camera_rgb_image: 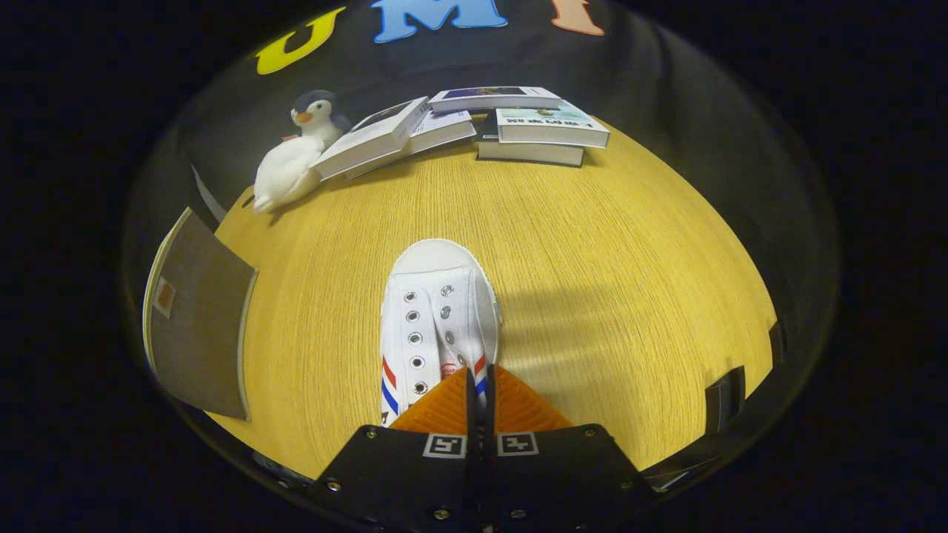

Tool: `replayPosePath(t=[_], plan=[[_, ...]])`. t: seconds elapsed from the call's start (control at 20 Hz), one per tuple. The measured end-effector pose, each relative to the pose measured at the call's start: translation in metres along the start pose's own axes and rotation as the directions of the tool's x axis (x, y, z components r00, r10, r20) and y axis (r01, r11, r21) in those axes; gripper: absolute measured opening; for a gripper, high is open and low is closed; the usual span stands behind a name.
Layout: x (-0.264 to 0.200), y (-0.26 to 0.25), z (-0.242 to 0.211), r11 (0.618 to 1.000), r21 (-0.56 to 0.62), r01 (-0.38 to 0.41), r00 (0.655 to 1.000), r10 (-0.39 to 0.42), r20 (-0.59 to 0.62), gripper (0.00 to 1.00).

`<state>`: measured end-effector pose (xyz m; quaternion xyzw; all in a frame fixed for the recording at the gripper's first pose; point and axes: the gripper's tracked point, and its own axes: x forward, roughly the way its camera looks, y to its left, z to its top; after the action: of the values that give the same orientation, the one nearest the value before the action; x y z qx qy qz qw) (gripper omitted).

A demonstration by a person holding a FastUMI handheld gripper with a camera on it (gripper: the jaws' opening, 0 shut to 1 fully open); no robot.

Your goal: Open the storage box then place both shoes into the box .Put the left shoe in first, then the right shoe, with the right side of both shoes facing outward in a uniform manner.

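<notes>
Hand-held gripper fingers look pinched nearly together on the white shoe's collar; shoe points away across the tabletop, toward the books and penguin plush.

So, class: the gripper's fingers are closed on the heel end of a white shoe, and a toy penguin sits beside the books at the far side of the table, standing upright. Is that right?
Not quite. In the gripper view the toy penguin lies tilted, leaning against the books, not upright. The gripper fingers do look closed on the white shoe at its heel end, on the table.
</notes>
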<state>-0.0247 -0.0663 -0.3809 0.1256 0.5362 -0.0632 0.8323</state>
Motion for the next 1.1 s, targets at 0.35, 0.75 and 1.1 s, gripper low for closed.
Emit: replayPosePath(t=[0.35, 0.75, 1.1], plan=[[-0.024, 0.025, 0.01, 0.984, 0.146, -0.101, 0.995, 0.101, 0.011, 0.0], [-0.068, 0.092, 0.052, 0.968, 0.135, -0.214, 0.975, 0.202, 0.093, 0.0], [-0.094, 0.158, 0.07, 0.954, 0.1, -0.283, 0.955, 0.27, 0.123, 0.0]])
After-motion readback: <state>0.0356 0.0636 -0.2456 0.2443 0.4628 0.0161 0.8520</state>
